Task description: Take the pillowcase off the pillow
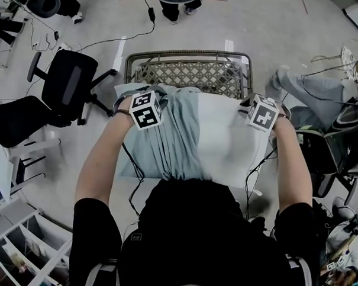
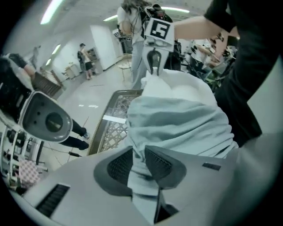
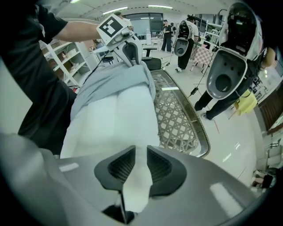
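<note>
Pillowcase (image 1: 167, 139): about half off, bunched over the left half of the pillow (image 1: 226, 141); the pillow's right half is bare.
Left tongs (image 2: 139, 161): clamped on pillowcase.
Right tongs (image 3: 141, 163): pinching the pillow's right end.
Left to do: draw the pillowcase clear.

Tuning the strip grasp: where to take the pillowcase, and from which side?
The bunched slack at its left end, from above: there the pillowcase gathers into a thin fold, as the left gripper pinches now, opposite the bare pillow corner in the right gripper.
</note>
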Motion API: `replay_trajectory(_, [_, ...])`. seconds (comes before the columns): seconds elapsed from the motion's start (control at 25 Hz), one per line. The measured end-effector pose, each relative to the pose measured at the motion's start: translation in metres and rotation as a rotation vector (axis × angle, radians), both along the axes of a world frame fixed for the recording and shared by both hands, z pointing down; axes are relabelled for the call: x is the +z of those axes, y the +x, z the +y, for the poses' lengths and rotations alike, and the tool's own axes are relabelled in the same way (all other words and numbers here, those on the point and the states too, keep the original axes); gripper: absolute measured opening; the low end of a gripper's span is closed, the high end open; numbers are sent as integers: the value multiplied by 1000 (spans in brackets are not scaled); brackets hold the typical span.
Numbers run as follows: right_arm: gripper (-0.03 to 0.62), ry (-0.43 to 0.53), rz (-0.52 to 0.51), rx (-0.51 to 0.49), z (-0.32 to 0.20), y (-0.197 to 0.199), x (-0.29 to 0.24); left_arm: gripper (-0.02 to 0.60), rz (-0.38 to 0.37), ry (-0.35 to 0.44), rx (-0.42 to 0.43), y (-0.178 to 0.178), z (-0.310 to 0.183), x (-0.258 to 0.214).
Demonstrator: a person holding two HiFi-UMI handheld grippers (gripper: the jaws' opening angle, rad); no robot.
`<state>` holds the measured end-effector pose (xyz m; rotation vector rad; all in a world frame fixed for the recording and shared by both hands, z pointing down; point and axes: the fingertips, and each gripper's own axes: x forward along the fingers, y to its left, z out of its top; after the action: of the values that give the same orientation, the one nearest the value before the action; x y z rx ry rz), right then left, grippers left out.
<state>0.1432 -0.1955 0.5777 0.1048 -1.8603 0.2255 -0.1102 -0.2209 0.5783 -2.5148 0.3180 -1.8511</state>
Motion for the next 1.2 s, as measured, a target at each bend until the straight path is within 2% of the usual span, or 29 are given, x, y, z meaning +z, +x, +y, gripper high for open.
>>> replay_trajectory(0.04, [91, 15, 4, 7, -6, -1, -2, 113, 15, 19, -45, -7, -7, -4])
replay_trajectory(0.08, [95, 22, 8, 17, -10, -3, -5, 129, 16, 39, -82, -17, -14, -6])
replay_trajectory(0.32, [211, 13, -45, -4, -27, -44, 4, 129, -2, 71, -280, -76, -42, -2])
replay_trajectory(0.44, [276, -50, -76, -6, -30, -66, 22, 129, -71, 57, -290, -95, -48, 14])
replay_trajectory(0.56, [383, -133, -59, -11, -25, -79, 54, 129, -87, 5, -271, -95, -47, 30])
replay_trajectory(0.6, [395, -147, -45, -17, -24, -82, 65, 129, -87, -7, -268, -93, -48, 34])
replay_trajectory(0.68, [397, -179, -25, -34, -22, -85, 84, 129, -90, -13, -275, -92, -53, 40])
replay_trajectory(0.76, [364, -206, -16, -54, -21, -87, 91, 122, -86, 4, -299, -93, -58, 42])
replay_trajectory(0.88, [345, -194, -13, -45, -25, -86, 88, 66, -79, 97, -334, -98, -56, 36])
replay_trajectory(1.0, [360, -124, -20, 27, -29, -81, 79, 50, -42, 167, -355, -99, -38, 25])
replay_trajectory(1.2, [360, 59, -42, 181, -18, -69, 48, 47, 42, 164, -352, -96, 7, 8])
